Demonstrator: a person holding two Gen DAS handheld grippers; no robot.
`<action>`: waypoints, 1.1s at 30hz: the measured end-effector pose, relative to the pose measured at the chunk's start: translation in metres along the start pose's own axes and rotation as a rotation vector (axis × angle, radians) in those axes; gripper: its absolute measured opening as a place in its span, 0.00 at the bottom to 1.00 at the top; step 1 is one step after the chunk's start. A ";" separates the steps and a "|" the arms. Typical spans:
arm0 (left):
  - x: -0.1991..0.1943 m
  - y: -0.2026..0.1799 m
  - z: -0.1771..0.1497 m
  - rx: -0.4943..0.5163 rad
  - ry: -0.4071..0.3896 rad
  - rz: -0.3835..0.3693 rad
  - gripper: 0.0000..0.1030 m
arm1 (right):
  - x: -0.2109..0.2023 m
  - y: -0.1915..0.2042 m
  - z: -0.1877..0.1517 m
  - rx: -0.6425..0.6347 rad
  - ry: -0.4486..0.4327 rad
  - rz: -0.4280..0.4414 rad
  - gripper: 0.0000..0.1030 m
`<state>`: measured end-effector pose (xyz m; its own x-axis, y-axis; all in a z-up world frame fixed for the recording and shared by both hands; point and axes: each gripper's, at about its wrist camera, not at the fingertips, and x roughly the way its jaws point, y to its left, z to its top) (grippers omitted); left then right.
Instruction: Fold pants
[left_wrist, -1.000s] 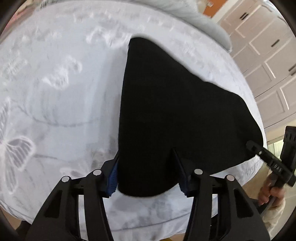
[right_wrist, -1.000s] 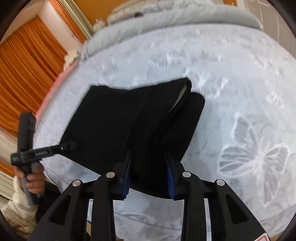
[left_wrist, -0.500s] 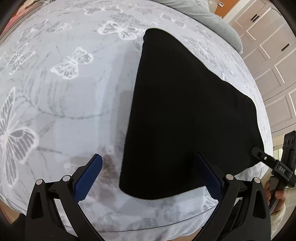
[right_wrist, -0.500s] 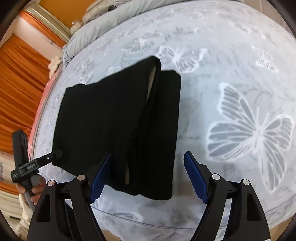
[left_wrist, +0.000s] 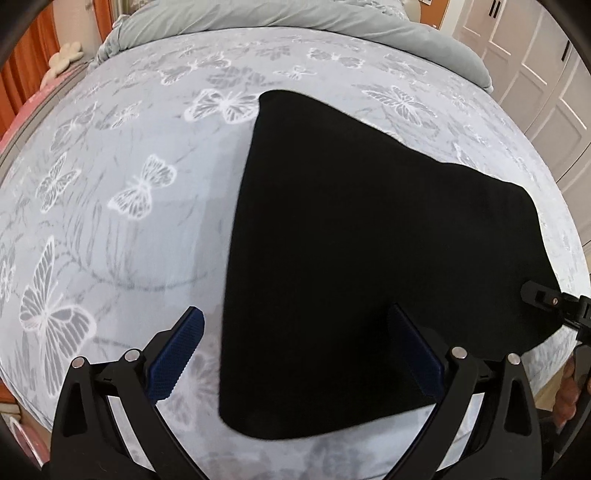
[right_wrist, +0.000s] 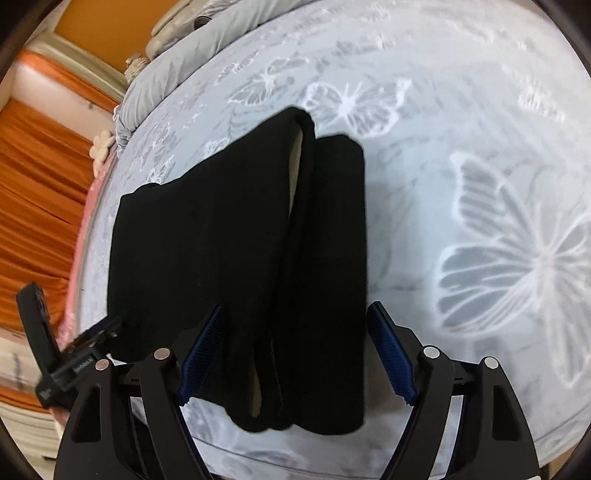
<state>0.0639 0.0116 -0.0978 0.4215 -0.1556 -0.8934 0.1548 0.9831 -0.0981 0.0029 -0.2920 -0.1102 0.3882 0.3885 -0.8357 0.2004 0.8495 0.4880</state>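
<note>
Pants (left_wrist: 369, 258), black and folded, are lying flat near the front edge of the bed (left_wrist: 129, 221), on a pale sheet printed with butterflies. Fabric is showing so dark that folds and seams are hard to make out in the left wrist view; the right wrist view is showing two stacked leg layers with a pale sliver of lining between them.

Left claw (left_wrist: 295, 354) is standing wide over the near corner of the pants, its blue pads clear of the cloth and holding nothing. Right claw (right_wrist: 295, 354) is also standing open, straddling the leg ends without pinching them. Each claw is appearing only partly in the other's view, at the frame edge, with a hand (left_wrist: 569, 398) half hidden behind it. A grey duvet (left_wrist: 295, 18) is bunching along the far side of the bed, partly cut off.
</note>
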 end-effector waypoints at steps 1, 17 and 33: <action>0.001 -0.002 0.002 -0.003 -0.001 -0.001 0.95 | 0.001 0.001 0.000 0.002 0.001 0.000 0.77; 0.019 -0.011 0.016 -0.072 0.014 -0.003 0.96 | 0.003 0.008 -0.005 -0.014 -0.016 -0.010 0.83; -0.030 0.054 0.012 -0.236 0.051 -0.382 0.32 | -0.042 0.045 -0.008 -0.195 -0.095 0.144 0.37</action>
<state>0.0698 0.0687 -0.0709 0.3280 -0.5121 -0.7939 0.0800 0.8524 -0.5168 -0.0120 -0.2672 -0.0549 0.4844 0.4831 -0.7293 -0.0362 0.8441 0.5350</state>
